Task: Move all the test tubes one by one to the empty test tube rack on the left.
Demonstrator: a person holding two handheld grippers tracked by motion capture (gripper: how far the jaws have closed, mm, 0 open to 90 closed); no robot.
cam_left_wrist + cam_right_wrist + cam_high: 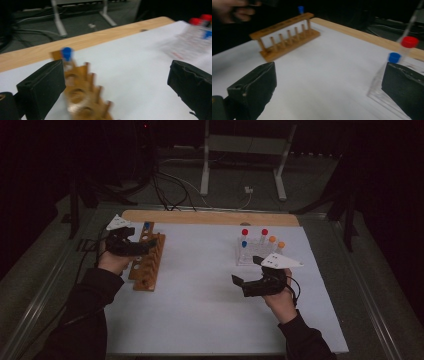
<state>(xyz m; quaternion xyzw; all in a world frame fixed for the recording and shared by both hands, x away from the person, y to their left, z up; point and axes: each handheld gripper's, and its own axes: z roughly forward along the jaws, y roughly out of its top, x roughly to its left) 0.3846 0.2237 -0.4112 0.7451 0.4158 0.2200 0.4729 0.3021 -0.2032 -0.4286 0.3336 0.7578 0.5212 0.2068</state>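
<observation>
A: From the high view, your left gripper (pixel 131 245) sits right over the wooden rack (pixel 148 262), which stands at the left of the counter (pixel 200 285). One blue-capped tube (pixel 146 225) stands at the rack's far end. If you swing that hand sideways, you knock the rack or tip it.

B: And your right gripper (pixel 246 281)?

A: It hovers just in front of the clear rack (pixel 257 251) holding the red, blue and orange capped tubes. Its fingers are spread and carry nothing.

B: What about the left gripper view?

A: It is blurred, so go carefully. Your fingers (pixel 41 87) stand wide apart, holding nothing, with the wooden rack (pixel 82 95) rising between them. Closing now would clamp the rack's edge, not a tube.

B: And the right gripper view?

A: Your right finger (pixel 404 90) is almost against the clear rack (pixel 378 92), beside its blue-capped tube (pixel 394 57) and a red-capped tube (pixel 409 42). A push forward would likely shove that light rack along or topple the tubes.
</observation>
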